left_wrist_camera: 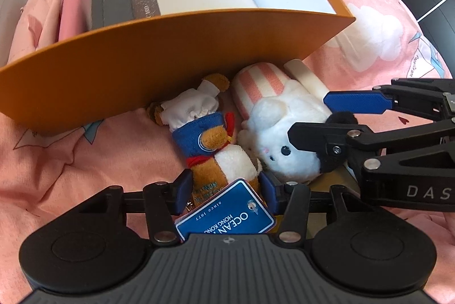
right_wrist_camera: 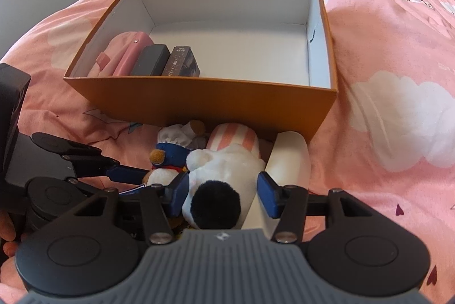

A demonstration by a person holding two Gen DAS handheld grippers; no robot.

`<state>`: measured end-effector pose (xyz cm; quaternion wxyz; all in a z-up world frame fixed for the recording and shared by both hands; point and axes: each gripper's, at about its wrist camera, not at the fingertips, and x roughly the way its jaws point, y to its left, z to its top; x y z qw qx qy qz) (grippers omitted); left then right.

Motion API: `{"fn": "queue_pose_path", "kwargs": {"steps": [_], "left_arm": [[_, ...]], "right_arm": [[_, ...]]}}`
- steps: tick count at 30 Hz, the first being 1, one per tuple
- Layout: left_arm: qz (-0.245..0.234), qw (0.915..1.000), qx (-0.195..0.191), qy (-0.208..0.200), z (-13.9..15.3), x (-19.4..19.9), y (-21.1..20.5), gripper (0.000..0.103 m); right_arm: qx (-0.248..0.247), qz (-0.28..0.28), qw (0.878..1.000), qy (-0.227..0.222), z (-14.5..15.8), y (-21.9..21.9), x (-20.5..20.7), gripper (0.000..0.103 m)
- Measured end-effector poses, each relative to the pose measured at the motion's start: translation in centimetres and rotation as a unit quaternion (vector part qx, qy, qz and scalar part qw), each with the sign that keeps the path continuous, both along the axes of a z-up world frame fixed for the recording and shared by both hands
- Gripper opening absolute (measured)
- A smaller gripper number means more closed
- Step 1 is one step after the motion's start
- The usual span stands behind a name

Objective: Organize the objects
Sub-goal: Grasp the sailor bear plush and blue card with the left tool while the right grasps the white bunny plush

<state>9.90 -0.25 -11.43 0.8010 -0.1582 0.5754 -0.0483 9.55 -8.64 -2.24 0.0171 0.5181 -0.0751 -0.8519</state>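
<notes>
A brown bear plush in a blue sailor top [left_wrist_camera: 209, 139] with a blue Ocean Park tag [left_wrist_camera: 227, 214] lies on the pink bedspread in front of the orange box [left_wrist_camera: 159, 59]. My left gripper [left_wrist_camera: 224, 187] has its jaws around the bear's head, close to its sides. A white plush with black ear and pink-striped body [left_wrist_camera: 273, 130] lies beside it. My right gripper [right_wrist_camera: 223, 191] straddles that white plush's head [right_wrist_camera: 216, 190], jaws open with gaps on both sides. It also shows in the left wrist view [left_wrist_camera: 310, 116], open around the black ear.
The orange box [right_wrist_camera: 199, 102] holds a pink pouch [right_wrist_camera: 125, 54], a dark grey case [right_wrist_camera: 150, 59] and a small card box [right_wrist_camera: 182, 64] at its left; its right part is bare white floor. A white cylinder [right_wrist_camera: 284, 159] lies right of the plush.
</notes>
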Motion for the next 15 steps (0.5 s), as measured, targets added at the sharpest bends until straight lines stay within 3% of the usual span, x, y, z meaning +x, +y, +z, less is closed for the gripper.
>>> {"fn": "queue_pose_path", "kwargs": {"steps": [8, 15], "left_arm": [[-0.004, 0.9999, 0.011, 0.003, 0.5, -0.8, 0.3, 0.052], [0.008, 0.9999, -0.004, 0.009, 0.5, -0.8, 1.1, 0.053]], "right_arm": [[0.022, 0.053, 0.998, -0.018, -0.9, -0.9, -1.6, 0.06], [0.026, 0.081, 0.996, -0.041, -1.6, -1.1, -2.9, 0.064]]}}
